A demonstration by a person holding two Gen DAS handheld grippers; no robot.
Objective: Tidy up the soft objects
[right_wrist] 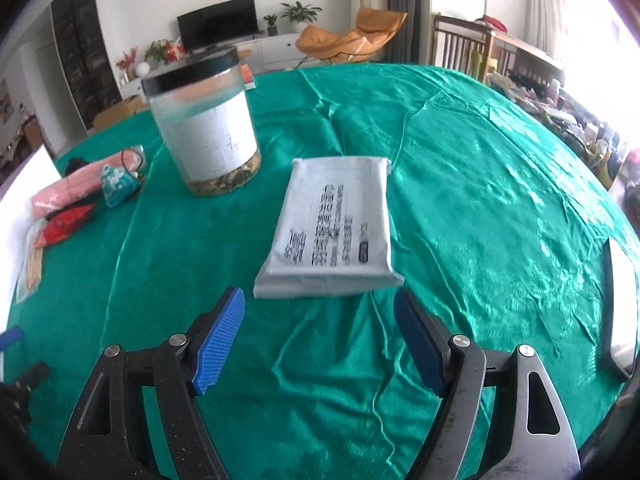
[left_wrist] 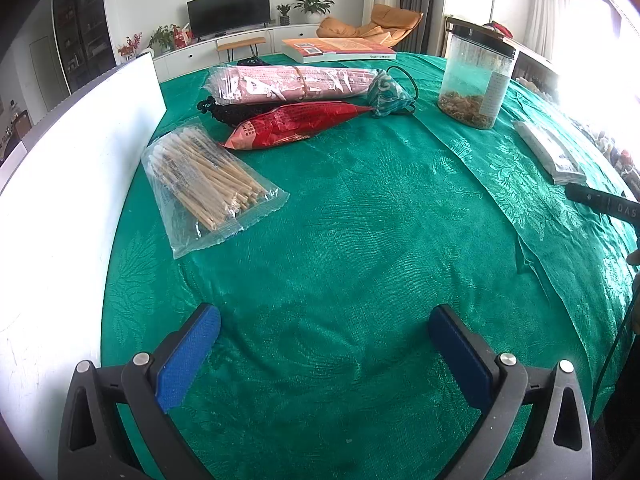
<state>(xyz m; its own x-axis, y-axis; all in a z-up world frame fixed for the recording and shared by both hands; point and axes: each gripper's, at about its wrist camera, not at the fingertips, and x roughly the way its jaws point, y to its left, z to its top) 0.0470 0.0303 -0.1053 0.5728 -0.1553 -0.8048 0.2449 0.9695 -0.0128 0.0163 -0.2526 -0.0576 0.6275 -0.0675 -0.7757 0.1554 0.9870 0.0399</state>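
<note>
A grey soft pack with printed text lies flat on the green cloth, just beyond my right gripper, which stands open with nothing between its blue pads. The same pack shows at the right edge of the left wrist view. My left gripper hovers open over bare cloth. Farther off lie a clear bag of wooden sticks, a red pouch, a pink wrapped roll, a black knitted item and a small teal pouch.
A clear jar with a black lid stands left of the grey pack. A book lies at the far edge. A white board borders the table's left side. A metallic flat object lies at the right edge.
</note>
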